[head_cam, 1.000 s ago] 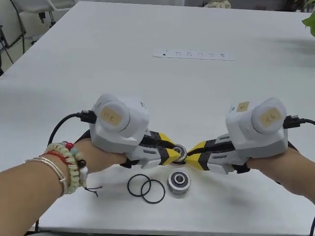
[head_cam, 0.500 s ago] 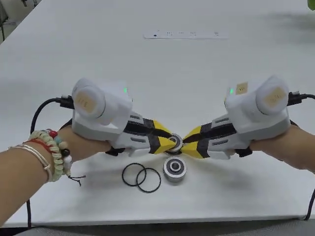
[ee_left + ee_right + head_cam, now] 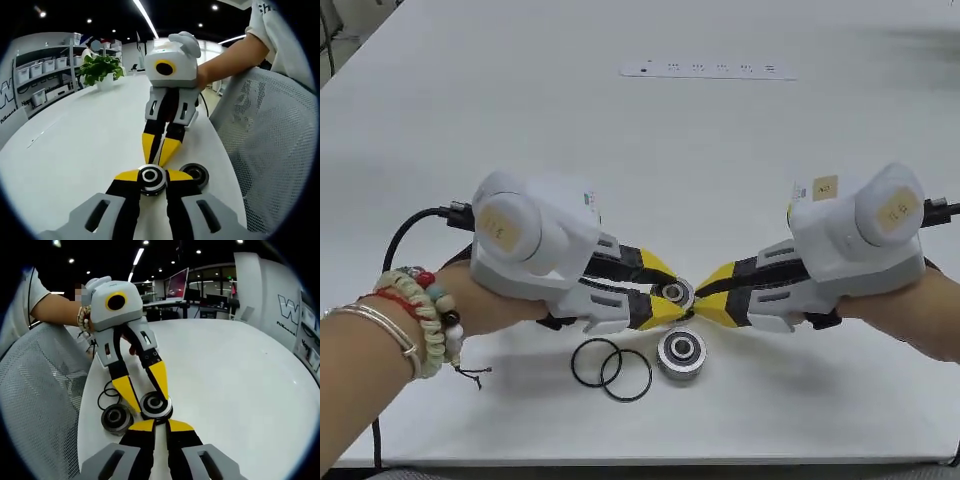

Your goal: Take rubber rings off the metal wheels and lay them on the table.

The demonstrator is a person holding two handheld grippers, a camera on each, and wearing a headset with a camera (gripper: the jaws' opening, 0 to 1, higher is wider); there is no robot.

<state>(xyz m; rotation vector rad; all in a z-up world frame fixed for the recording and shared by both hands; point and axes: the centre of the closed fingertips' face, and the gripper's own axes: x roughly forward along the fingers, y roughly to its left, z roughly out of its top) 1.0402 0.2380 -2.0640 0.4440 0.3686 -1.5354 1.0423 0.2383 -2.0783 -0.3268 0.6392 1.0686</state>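
Aloft, round metal wheel (image 3: pixel 672 293) snug in left gripper (image 3: pixel 666 293) jaws, right gripper (image 3: pixel 706 293) jaws tight on rim.

Table (image 3: pixel 520 120) front edge: 2 loose rings (image 3: pixel 612 368), wheel (image 3: pixel 681 355) beside them obstruct. Beyond, open up to power strip (image 3: pixel 708 70).

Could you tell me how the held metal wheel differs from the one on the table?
The silver metal wheel held in the left gripper is raised off the white table; the other silver metal wheel lies flat on it. The right gripper touches the raised wheel; the other is untouched. Both look similar.
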